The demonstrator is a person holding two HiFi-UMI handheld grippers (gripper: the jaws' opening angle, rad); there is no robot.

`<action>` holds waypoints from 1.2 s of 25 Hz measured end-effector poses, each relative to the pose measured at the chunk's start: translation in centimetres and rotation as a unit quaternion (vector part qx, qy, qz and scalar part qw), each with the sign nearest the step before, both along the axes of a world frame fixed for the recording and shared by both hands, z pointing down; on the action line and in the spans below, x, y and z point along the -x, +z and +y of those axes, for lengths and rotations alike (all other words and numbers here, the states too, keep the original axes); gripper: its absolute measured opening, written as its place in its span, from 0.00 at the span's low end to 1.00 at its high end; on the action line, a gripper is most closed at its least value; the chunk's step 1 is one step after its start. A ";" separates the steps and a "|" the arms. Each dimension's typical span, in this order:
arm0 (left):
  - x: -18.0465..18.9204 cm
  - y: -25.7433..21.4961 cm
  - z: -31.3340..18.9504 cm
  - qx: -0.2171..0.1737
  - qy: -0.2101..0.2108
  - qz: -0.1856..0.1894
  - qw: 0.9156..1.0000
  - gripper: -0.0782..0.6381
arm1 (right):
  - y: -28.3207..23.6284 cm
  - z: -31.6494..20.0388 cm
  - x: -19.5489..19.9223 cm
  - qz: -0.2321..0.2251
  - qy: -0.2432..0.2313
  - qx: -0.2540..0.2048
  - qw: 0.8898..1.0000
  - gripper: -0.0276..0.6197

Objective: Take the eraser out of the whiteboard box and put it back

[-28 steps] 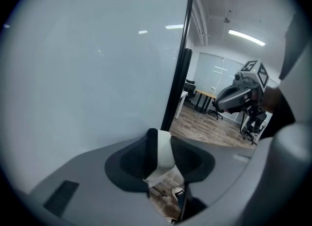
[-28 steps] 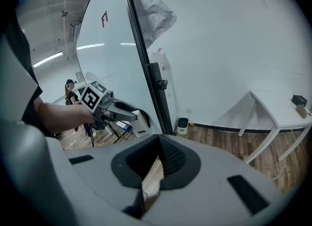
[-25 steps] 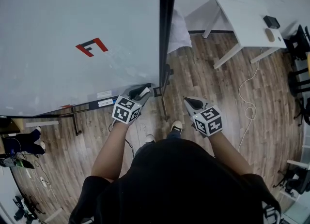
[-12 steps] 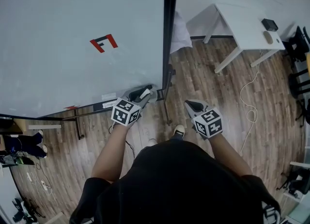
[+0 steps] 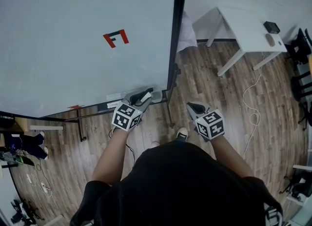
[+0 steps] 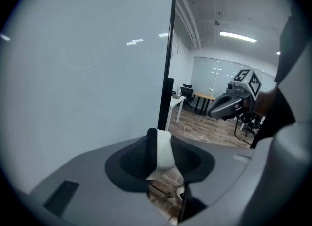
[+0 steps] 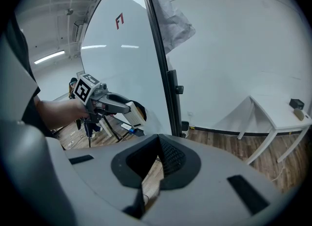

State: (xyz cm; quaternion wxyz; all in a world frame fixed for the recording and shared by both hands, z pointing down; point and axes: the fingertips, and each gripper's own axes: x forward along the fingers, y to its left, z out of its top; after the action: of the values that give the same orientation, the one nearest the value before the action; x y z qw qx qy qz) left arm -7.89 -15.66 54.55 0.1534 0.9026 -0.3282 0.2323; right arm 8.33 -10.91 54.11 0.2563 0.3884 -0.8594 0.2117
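My left gripper (image 5: 145,94) is shut on the eraser (image 5: 146,95), a white block with a black side. In the left gripper view the eraser (image 6: 165,152) stands upright between the two pads of that gripper (image 6: 160,148). It hangs just in front of the whiteboard (image 5: 73,39), by the lower right corner, where a small grey box (image 5: 157,95) sits on the dark rail (image 5: 97,107). The right gripper view shows the left gripper (image 7: 127,109) from the side with the eraser (image 7: 133,113) in its tips. My right gripper (image 5: 194,107) hovers over the floor to the right, its jaws (image 7: 158,144) closed and empty.
The board's black frame post (image 5: 176,39) runs down to a stand foot on the wooden floor. A white table (image 5: 248,25) with small dark items stands at the back right. A pale cable (image 5: 253,108) trails across the floor. A shoe (image 5: 181,133) shows below the grippers.
The left gripper has risen slightly with the eraser still in it. The head view has swung, so the board's red mark sits further right. The right gripper has shifted only a little.
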 end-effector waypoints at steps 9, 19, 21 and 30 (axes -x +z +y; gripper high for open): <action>3.1 -0.4 1.6 -0.007 -0.021 0.001 1.000 0.32 | 0.4 0.8 1.2 0.009 -0.007 0.005 1.000 0.03; 6.6 0.1 4.2 0.000 -0.043 -0.002 0.999 0.32 | 0.2 1.5 3.0 0.015 -0.017 0.000 1.000 0.03; 7.1 0.3 4.6 0.001 -0.047 -0.002 0.999 0.32 | 0.3 1.7 3.2 0.015 -0.017 0.001 1.000 0.03; 9.1 0.8 5.7 0.003 -0.058 -0.007 0.998 0.32 | 0.5 2.3 4.5 0.015 -0.017 0.002 1.000 0.03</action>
State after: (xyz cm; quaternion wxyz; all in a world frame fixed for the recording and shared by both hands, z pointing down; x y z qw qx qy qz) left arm -16.99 -9.96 55.38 0.1675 0.8800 -0.3803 0.2301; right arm 3.81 -8.62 54.58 0.2739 0.3760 -0.8616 0.2030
